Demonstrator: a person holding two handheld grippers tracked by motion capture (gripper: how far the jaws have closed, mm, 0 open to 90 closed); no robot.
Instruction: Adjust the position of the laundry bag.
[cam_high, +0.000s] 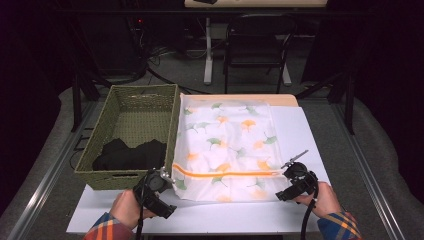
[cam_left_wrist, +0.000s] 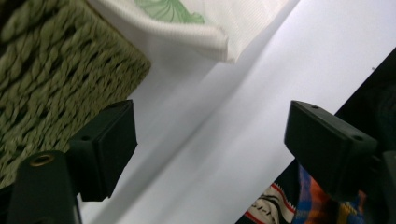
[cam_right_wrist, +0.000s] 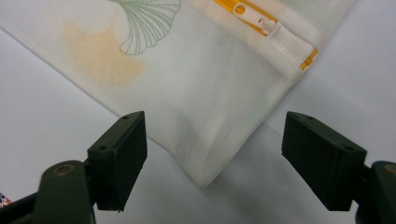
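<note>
On the white desk (cam_high: 300, 130) beside the basket (cam_high: 131, 131), the mesh laundry bag (cam_high: 227, 145) lies flat. Both your left gripper (cam_high: 161, 186) and right gripper (cam_high: 295, 181) have their jaws spread, holding nothing. Centre each near corner between the pads before pinching, gripping fabric only, clear of the orange zipper (cam_right_wrist: 261, 21).

**Bright surface, dark room**

Overhead light is hitting the white surface (cam_high: 300, 125) hard while everything behind is sitting in near black. The high view is looking soft and low-res. Both close-up views are blurring slightly, with soft shadows falling under the mesh bag (cam_right_wrist: 224, 93).
</note>
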